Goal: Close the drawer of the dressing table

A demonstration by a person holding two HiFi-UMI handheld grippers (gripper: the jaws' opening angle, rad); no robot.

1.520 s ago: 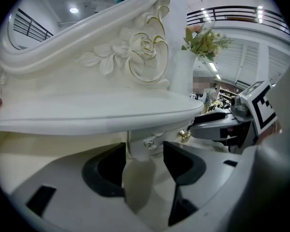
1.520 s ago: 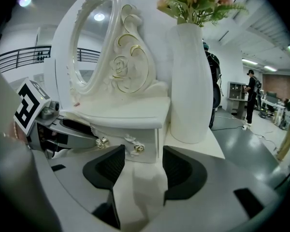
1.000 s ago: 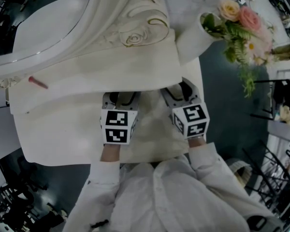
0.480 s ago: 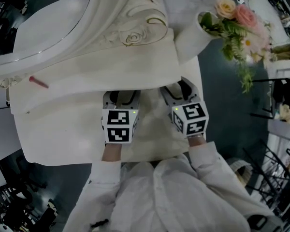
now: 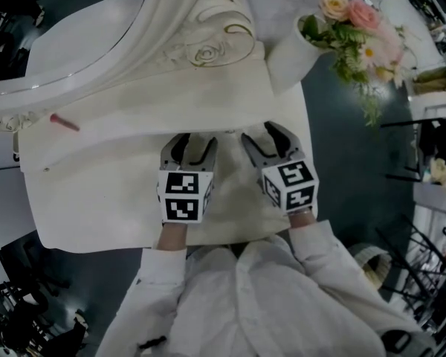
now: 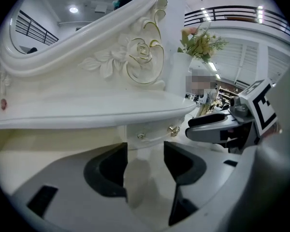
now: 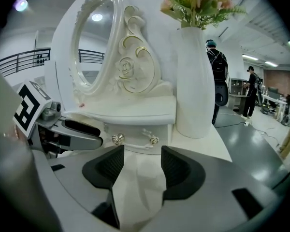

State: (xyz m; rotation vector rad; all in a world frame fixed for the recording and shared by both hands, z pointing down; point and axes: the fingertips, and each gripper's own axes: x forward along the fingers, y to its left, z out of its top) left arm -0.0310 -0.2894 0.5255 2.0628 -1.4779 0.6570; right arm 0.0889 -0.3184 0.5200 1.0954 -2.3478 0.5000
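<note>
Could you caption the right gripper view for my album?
Open right tongs face the dressing-table drawer, beside a white flower vase.

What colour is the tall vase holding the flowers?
White, plain with no pattern. The vase shows best in the right gripper view.

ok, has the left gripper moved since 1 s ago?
Yes. The left gripper has pulled back toward the person, out from under the shelf edge.

Dim head view; bright, fisheye-warped gripper views with black corners.
</note>
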